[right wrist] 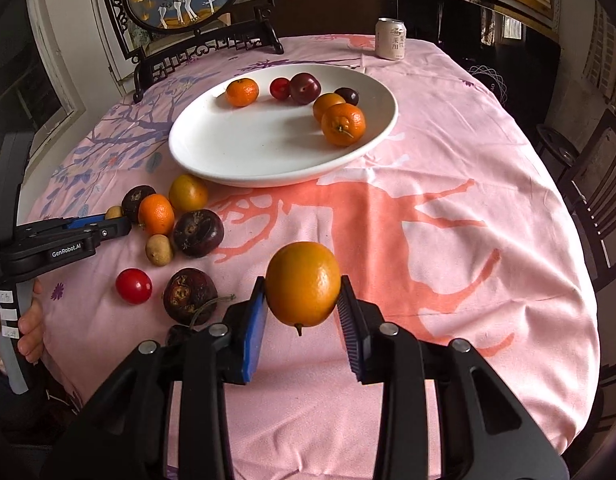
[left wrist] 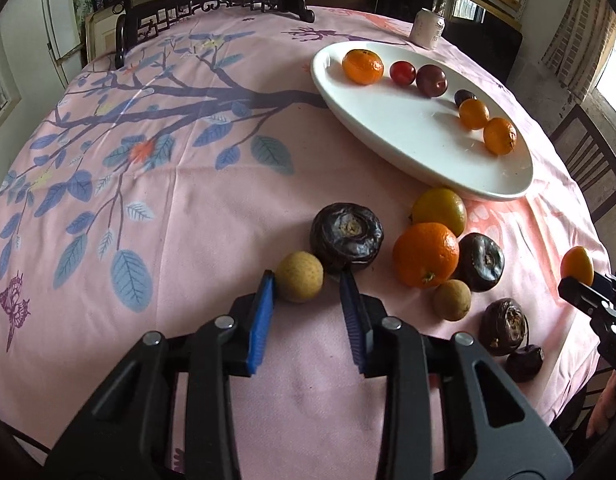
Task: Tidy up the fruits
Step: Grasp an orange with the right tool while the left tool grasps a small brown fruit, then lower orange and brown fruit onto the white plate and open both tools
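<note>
Plate (left wrist: 387,136) far rim cut; left jaws' grip on longan (left wrist: 299,282) unclear.

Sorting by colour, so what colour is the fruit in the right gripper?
Orange fruit, clearest in the right wrist view.

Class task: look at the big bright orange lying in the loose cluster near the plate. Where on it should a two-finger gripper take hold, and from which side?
Probably from above, pads across the orange's widest middle. Fruit crowd its sides: a yellowish citrus behind, a dark fruit beside it, so a level approach would likely bump them.
</note>
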`<state>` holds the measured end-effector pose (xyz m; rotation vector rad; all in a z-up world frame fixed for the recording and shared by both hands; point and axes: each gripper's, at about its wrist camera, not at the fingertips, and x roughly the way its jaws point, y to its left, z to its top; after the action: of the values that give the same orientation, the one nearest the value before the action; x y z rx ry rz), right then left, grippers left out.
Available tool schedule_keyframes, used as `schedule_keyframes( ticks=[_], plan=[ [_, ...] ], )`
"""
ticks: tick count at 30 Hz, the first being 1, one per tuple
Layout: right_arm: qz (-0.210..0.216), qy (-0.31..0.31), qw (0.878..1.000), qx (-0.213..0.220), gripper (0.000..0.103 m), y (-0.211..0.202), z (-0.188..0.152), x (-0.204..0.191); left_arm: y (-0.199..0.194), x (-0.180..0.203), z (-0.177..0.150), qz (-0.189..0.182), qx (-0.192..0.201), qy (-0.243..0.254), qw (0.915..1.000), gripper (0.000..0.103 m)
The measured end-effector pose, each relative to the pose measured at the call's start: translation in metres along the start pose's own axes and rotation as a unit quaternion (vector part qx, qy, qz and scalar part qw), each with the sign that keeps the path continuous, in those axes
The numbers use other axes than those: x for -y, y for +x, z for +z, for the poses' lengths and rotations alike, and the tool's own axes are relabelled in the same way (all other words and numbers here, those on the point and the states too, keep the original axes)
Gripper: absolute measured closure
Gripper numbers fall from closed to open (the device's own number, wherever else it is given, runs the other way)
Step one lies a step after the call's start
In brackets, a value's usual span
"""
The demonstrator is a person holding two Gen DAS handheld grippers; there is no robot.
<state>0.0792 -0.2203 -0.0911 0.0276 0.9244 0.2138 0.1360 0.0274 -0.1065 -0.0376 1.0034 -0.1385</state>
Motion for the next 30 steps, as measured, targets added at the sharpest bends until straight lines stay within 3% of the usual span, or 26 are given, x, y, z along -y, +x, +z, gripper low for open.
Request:
schedule_keyframes(
  ticks=[1, 11, 17, 22, 25, 28, 30],
  plan=[
    [0.001, 0.002, 1.000, 0.002, 0.068, -0.001, 0.000, 0.000, 0.000, 0.000, 0.000, 0.002, 0.000, 0.001, 1.0000, 0.079],
    [0.013, -0.002, 1.000, 0.012, 0.068, -0.007, 0.002, -0.008, -0.041, 0.007, -0.006, -0.016, 0.038, 0.006, 0.9991, 0.079],
    [0.020, -0.006, 1.000, 0.010, 0.068, -0.004, 0.006, -0.012, -0.059, 0.020, 0.008, -0.026, 0.053, 0.029, 0.9978, 0.079],
    [0.024, -0.027, 0.999, 0.015, 0.068, -0.001, 0.032, -0.018, -0.053, 0.035, 0.054, -0.008, 0.060, 0.054, 0.9967, 0.079],
    [0.028, -0.044, 0.998, 0.028, 0.068, 0.001, 0.066, -0.022, -0.039, 0.037, 0.098, -0.016, 0.047, 0.041, 0.9979, 0.079],
    [0.036, -0.056, 0.997, 0.045, 0.068, 0.016, 0.105, -0.027, -0.019, 0.044, 0.134, 0.009, 0.049, 0.037, 0.9981, 0.079],
    [0.035, -0.064, 0.997, 0.031, 0.068, 0.040, 0.127, -0.030, 0.000, 0.048, 0.149, 0.012, 0.037, 0.036, 0.9986, 0.079]
  ],
)
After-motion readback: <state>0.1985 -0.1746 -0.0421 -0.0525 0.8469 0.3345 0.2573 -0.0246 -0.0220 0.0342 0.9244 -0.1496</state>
